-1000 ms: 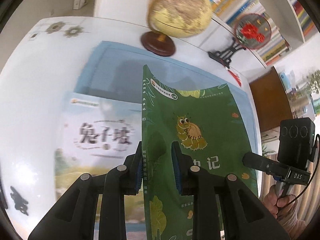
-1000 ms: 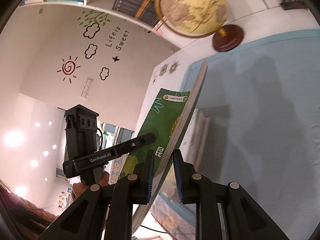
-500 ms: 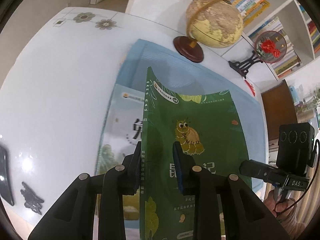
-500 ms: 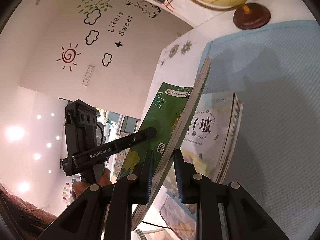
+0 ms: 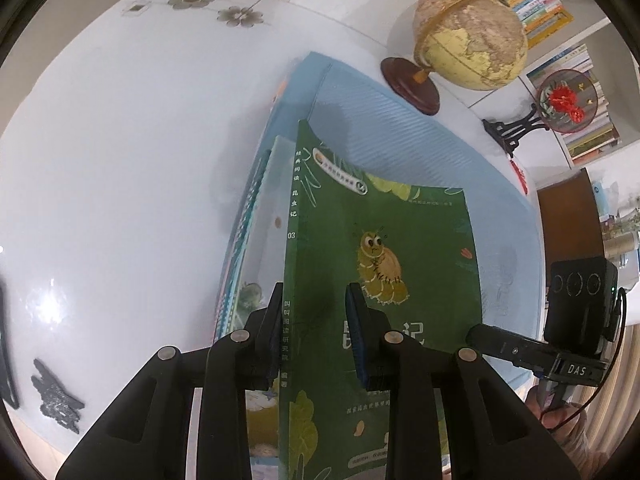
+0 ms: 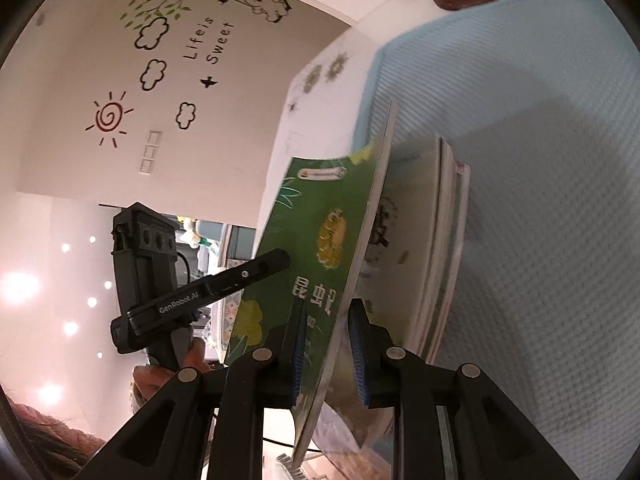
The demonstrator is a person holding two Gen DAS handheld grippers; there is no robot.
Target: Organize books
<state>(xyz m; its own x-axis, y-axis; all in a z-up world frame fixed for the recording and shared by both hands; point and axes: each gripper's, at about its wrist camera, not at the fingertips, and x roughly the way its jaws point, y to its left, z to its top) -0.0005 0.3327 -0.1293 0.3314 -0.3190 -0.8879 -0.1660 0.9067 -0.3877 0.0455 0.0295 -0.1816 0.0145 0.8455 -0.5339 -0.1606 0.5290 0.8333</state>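
two grippers carry one green book between them. at left, the white table and a stack of books on the blue mat; the left gripper is clamped narrow on the green book's spine edge. at right, the right gripper pinches its page edge. over the last second the green book has sunk and now covers most of the stack's top cover, tilted, not yet flat. judged: placing is nearly done; release remains.
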